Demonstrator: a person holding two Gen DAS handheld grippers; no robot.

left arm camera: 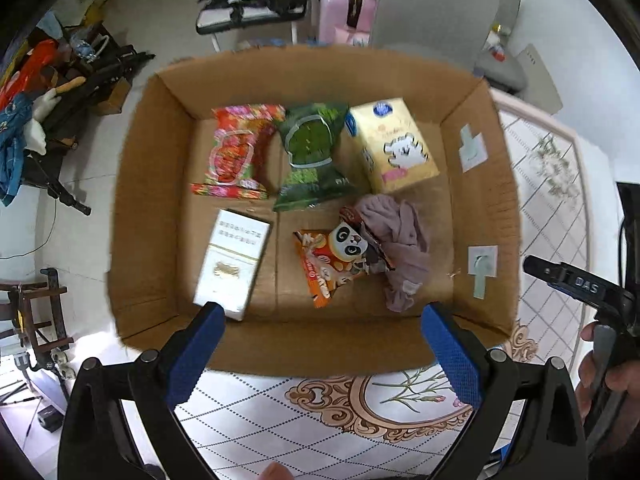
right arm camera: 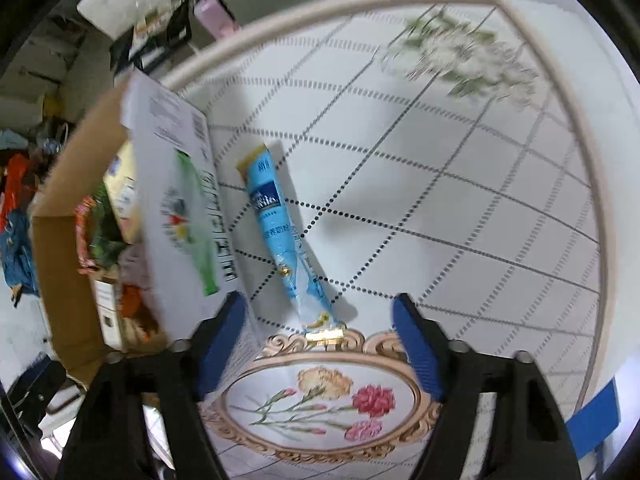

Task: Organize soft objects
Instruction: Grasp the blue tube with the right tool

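An open cardboard box [left arm camera: 484, 184] stands on the flowered tablecloth. Inside lie a red snack bag [left arm camera: 236, 148], a green snack bag [left arm camera: 312, 152], a yellow tissue pack [left arm camera: 394, 144], a white carton [left arm camera: 232, 264], an orange panda snack bag [left arm camera: 336, 260] and a crumpled mauve cloth [left arm camera: 400, 240]. My left gripper [left arm camera: 320, 340] is open and empty, above the box's near wall. My right gripper [right arm camera: 320, 340] is open and empty, just short of a light blue tube [right arm camera: 284, 236] lying on the cloth beside the box's printed outer wall [right arm camera: 176, 200].
The round table's rim [right arm camera: 596, 184] curves along the right. Beyond the box are a grey chair [left arm camera: 440, 12], a pink case [left arm camera: 340, 12] and floor clutter at left [left arm camera: 52, 92]. The right gripper's body and hand [left arm camera: 600, 320] show at right in the left wrist view.
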